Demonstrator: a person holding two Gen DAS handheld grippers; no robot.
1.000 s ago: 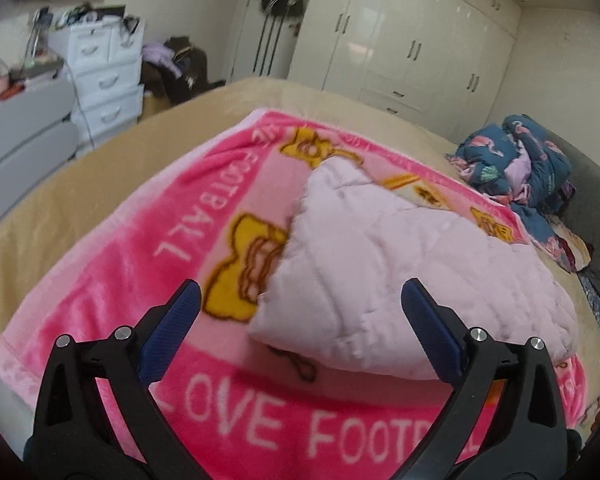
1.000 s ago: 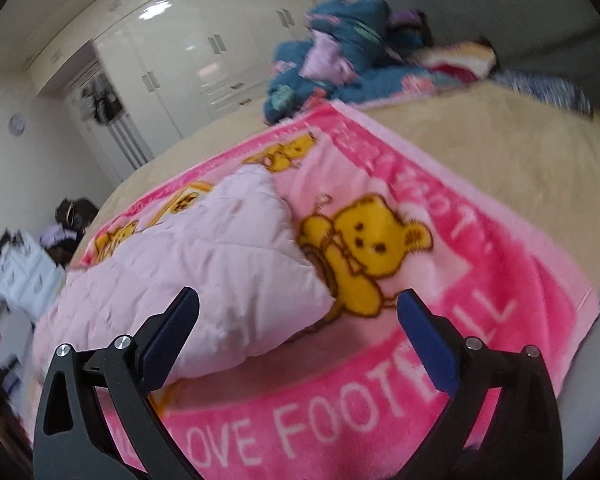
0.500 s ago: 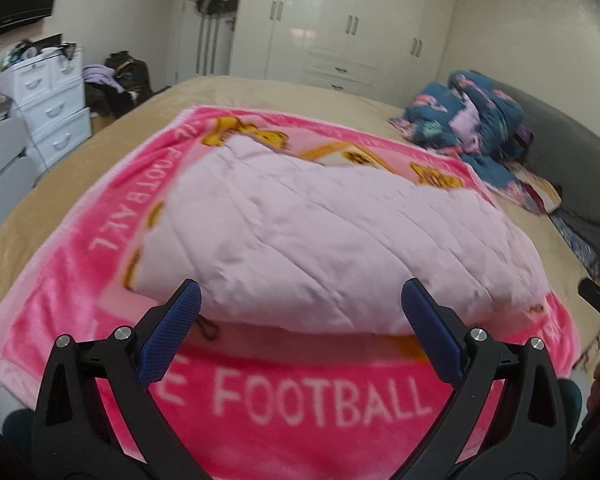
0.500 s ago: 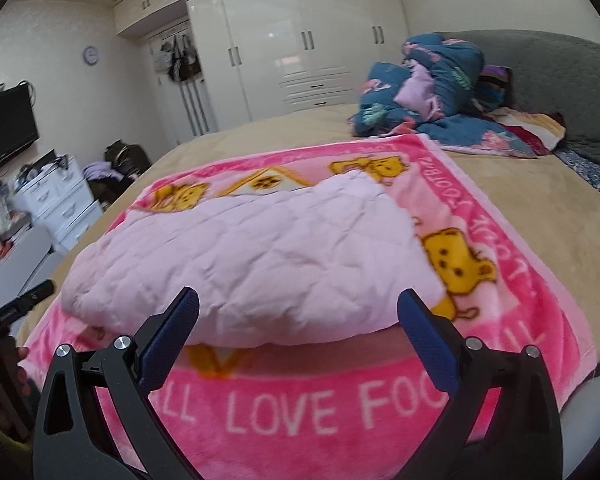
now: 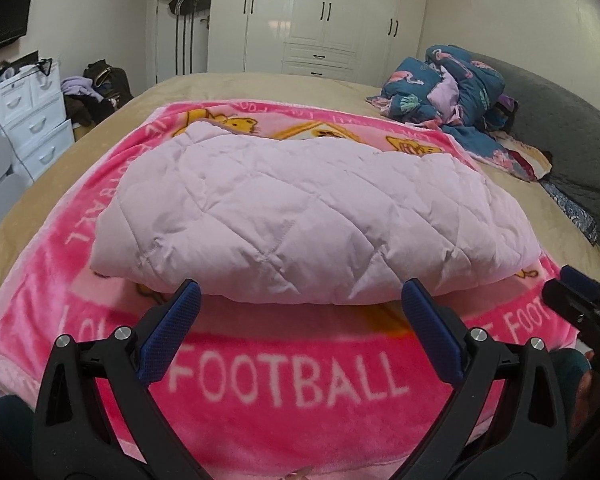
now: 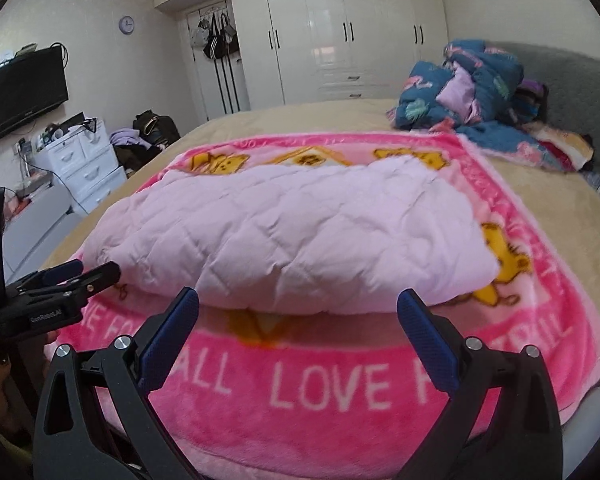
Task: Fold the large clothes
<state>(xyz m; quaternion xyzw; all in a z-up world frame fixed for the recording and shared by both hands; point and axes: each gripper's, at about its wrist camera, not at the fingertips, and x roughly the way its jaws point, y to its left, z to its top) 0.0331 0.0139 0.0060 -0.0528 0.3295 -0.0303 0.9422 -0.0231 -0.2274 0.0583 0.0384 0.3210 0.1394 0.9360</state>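
**Quilted jacket folded on the pink blanket, both tongs empty**

Lilac quilted jacket (image 5: 312, 216) lies folded into a puffy bundle in the middle of the pink "FOOTBALL" blanket (image 5: 284, 384), which is spread on the tan bed (image 5: 260, 84). From my left tongs (image 5: 300, 316) the bundle sits at 12 o'clock, its near folded edge just beyond my blue fingertips (image 5: 186, 300); the jaws are spread wide and pinch nothing. My right tongs (image 6: 298, 316) face the same bundle (image 6: 296, 236) at 12 o'clock, jaws likewise spread wide, nothing between them, tips just short of the fabric's edge.

Each tool shows in the other's camera: the right one at 3 o'clock in the left view, the left one (image 6: 66, 274) at 9 o'clock in the right view. A heap of blue flamingo-print bedding (image 5: 444, 84) lies at 1 o'clock on the far side of the bed, well apart from the jacket. White wardrobes (image 6: 340, 28) stand behind at 12 o'clock.
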